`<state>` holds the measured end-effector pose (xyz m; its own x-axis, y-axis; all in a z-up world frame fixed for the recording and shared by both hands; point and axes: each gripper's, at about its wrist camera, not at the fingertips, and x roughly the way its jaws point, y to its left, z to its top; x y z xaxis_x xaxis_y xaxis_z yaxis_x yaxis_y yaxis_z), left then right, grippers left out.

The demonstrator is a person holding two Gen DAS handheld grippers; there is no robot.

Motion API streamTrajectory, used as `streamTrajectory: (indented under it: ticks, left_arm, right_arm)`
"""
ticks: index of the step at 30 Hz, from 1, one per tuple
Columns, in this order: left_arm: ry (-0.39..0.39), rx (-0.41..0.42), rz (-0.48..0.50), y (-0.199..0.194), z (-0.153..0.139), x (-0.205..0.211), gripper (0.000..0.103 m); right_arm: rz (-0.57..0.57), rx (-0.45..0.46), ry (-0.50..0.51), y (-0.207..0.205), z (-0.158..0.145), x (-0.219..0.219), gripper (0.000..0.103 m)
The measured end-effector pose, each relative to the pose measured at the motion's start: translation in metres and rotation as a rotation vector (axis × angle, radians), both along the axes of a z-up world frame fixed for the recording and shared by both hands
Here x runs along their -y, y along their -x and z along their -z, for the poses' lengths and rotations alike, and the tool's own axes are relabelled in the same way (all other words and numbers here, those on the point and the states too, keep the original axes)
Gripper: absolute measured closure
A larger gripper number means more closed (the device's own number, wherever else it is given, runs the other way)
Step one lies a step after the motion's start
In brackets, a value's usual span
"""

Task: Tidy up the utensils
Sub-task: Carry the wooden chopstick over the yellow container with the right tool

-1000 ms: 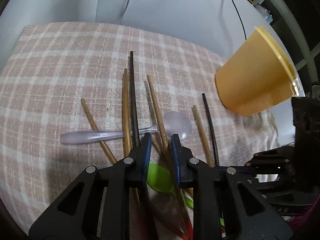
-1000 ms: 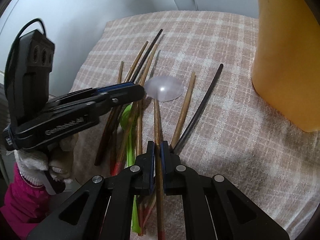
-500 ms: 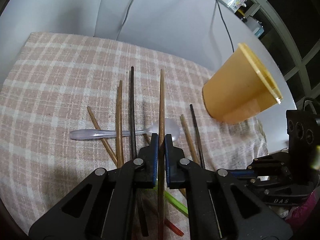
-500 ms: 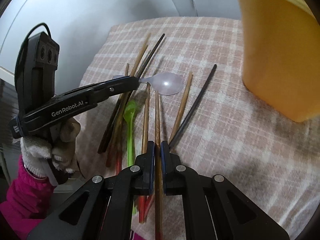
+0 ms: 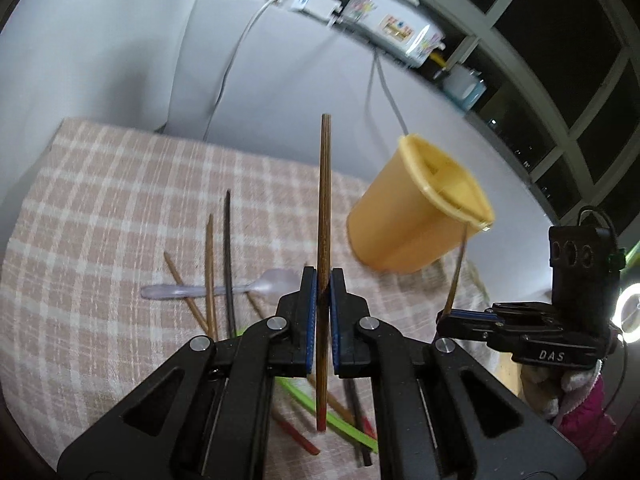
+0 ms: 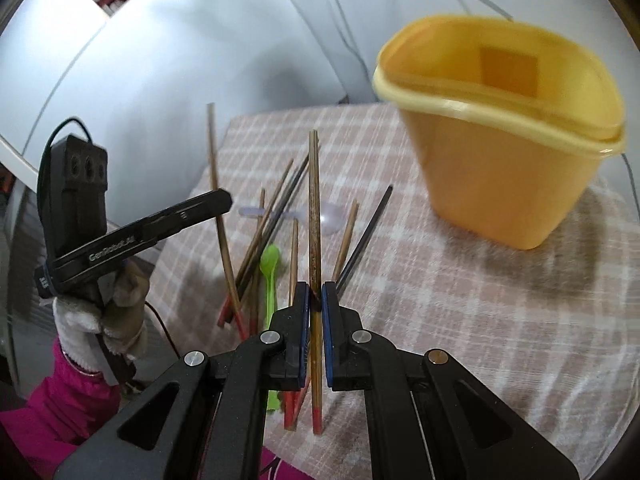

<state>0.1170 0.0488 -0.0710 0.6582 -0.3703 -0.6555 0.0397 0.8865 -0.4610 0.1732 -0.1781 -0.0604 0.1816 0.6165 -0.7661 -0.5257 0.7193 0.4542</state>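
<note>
Held chopsticks: we find one brown chopstick point(image 5: 323, 216) pinched upright in the left gripper point(image 5: 323, 292), and a second chopstick with a red end point(image 6: 314, 236) pinched in the right gripper point(image 6: 315, 300); both are lifted clear of the cloth.
Gripper state: we record both pairs of jaws pressed together on their sticks, each stick passing through between the pads.
Yellow container: the yellow container point(image 6: 504, 184) stands upright on the checked cloth point(image 6: 460, 300), well apart from the pile; we see no utensils inside it, though its bottom is only partly in view.
Right-hand approach: in the left wrist view the tip of the right-hand stick sits close by the container's rim; we cannot tell whether it touches.
Remaining pile: several brown and black chopsticks point(image 6: 362, 236), a green spoon point(image 6: 270, 268) and a clear plastic spoon point(image 5: 224, 289) lie loose and crossed on the cloth.
Progress: we judge the task to be at an early stage, with two sticks in hand, none visibly stowed, and the rest of the pile not yet gathered.
Outstanding: delivery of both held sticks into the container, then collection of the loose chopsticks and both spoons.
Table: the grey table point(image 5: 280, 92) beyond the cloth carries only cables.
</note>
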Motion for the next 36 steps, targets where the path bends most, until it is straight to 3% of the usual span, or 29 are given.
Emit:
streamTrajectory:
  ticks: [23, 36]
  left_arm:
    - [0.084, 0.215, 0.003, -0.018, -0.073, 0.019, 0.099]
    - [0.073, 0.308, -0.019, -0.053, -0.116, 0.038, 0.099]
  right_arm:
    - [0.207, 0.235, -0.133, -0.004, -0.091, 0.075, 0.098]
    - [0.294, 0.329, -0.186, -0.021, -0.133, 0.104, 0.098]
